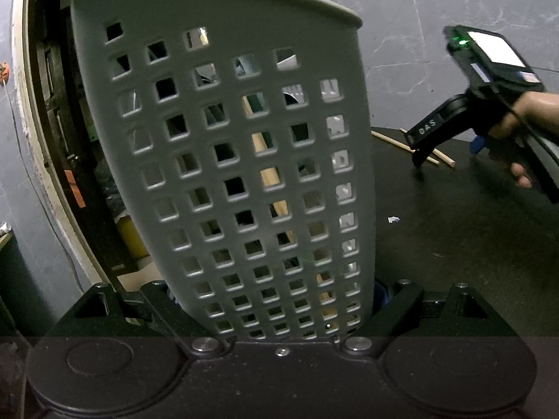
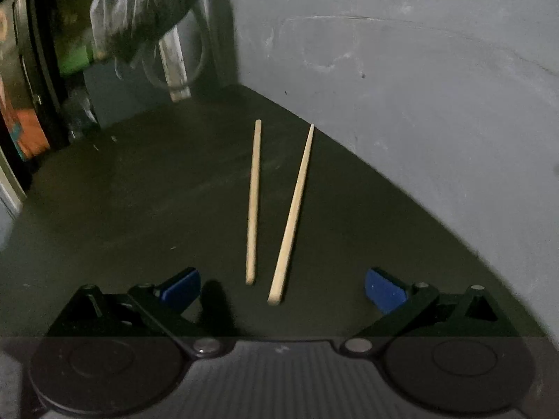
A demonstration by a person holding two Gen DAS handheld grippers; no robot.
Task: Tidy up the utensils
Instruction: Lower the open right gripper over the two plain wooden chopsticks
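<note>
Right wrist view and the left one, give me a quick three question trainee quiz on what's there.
1. True or false: the right gripper is open.
2. How many wooden chopsticks lie on the dark table?
3. What sits between the left gripper's jaws: A) a plate, B) a grey perforated utensil holder, C) a cup?

Key: 1 true; 2 two; 3 B.

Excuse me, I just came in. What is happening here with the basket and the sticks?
A person is sorting utensils with a hand-held gripper in each hand. The left gripper is closed on a grey perforated utensil holder, which already has some pieces inside. The right gripper is open and points down at two wooden chopsticks lying apart on the dark table. They are not yet picked up.
</note>
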